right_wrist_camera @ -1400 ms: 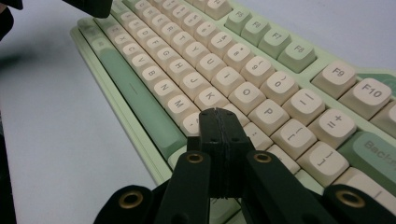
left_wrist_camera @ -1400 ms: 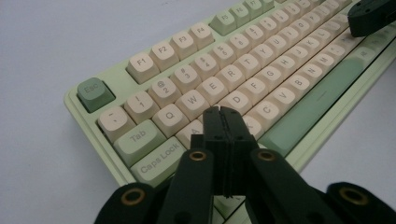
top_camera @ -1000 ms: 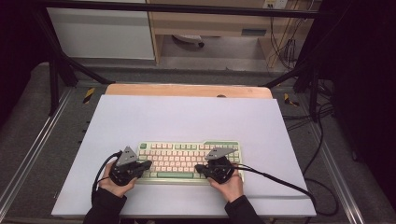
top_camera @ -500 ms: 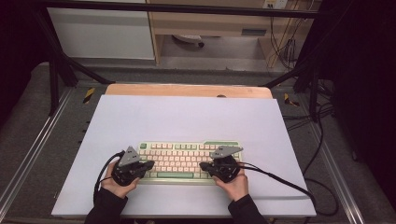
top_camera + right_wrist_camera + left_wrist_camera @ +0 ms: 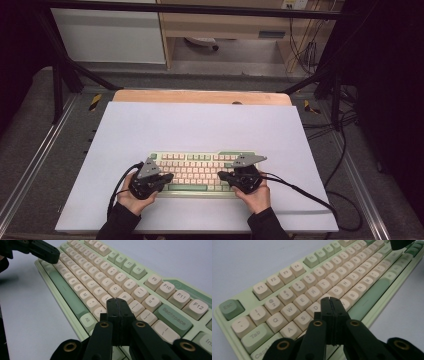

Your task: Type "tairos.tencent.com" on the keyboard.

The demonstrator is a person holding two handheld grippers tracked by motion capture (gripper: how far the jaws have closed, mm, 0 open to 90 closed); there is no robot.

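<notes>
Shifted since a second ago: very little; right gripper (image 5: 226, 175) nudged slightly toward the right end of the keyboard (image 5: 200, 170), left gripper (image 5: 169, 177) about where it was.

Keyboard: pale green case, cream keycaps, green accent keys. Lying flat on the white desk (image 5: 200, 125), close to the near edge and roughly midway between the left and right edges, long side parallel to the near edge.

Left gripper: black, grey three-cornered plate on top, held in the left hand (image 5: 131, 199) at the keyboard's left end. Jaws pressed together, nothing between them. Tips over the left block of letter keys, around D and F in the left gripper view (image 5: 331, 301); contact with the keycaps not certain.

Right gripper: black, same grey plate, held in the right hand (image 5: 256, 196) at the keyboard's right end. Jaws pressed together, nothing pinched. Tips over the right block of keys, near the P and bracket keys in the right gripper view (image 5: 117, 301); contact likewise not certain.

Cables: black cable (image 5: 305, 192) from the right gripper trailing across the desk toward the right near corner; black cable (image 5: 120, 185) looping from the left gripper back toward the near edge.

Wooden strip (image 5: 200, 96): along the far edge of the desk.
</notes>
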